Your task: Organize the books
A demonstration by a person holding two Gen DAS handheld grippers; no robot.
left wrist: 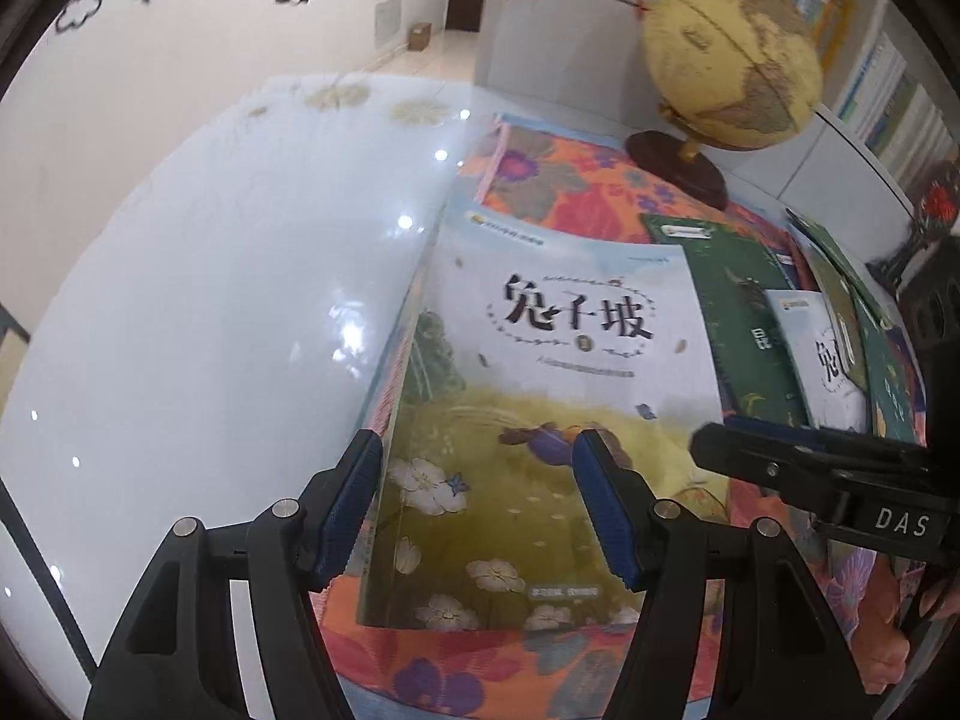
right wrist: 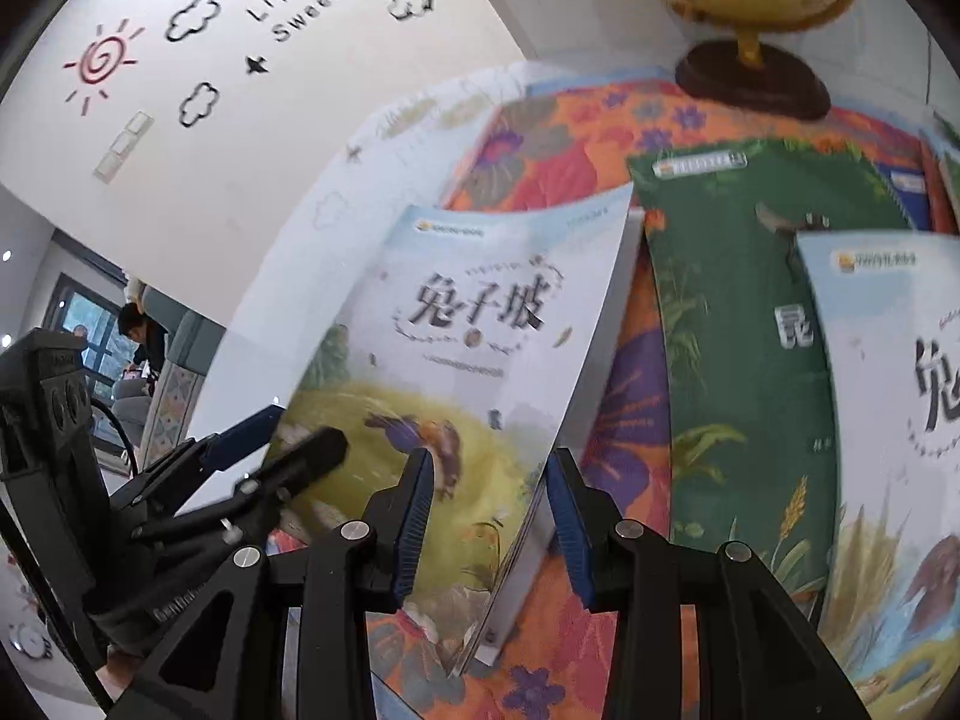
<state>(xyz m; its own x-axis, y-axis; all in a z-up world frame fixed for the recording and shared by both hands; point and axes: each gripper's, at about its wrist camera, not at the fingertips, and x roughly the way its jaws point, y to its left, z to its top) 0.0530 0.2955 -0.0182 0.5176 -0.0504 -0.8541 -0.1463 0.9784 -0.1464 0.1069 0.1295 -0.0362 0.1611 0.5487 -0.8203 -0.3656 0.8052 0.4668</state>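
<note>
My left gripper (left wrist: pixel 477 501) stands about half open astride the near left part of the pale book (left wrist: pixel 540 420) with the rabbit-hill title. One blue pad sits just outside the book's spine edge and the other hangs over the cover; from my left wrist view I cannot tell whether either pad actually presses on it. My right gripper (right wrist: pixel 489 516) is narrower, its two pads bracketing the book's near right edge, where the page block shows between them. The left pad lies against the cover; the right one stands just beside the pages with a sliver of gap, so I cannot call it a firm clench.

The book lies on the flowered cloth (left wrist: pixel 540 192), its left edge along the border of the glossy white table (left wrist: pixel 210 300). To its right lies a green book (right wrist: pixel 732 324), overlapped by another pale copy (right wrist: pixel 888 420). A yellow globe (left wrist: pixel 729 60) stands at the far side of the cloth.
</note>
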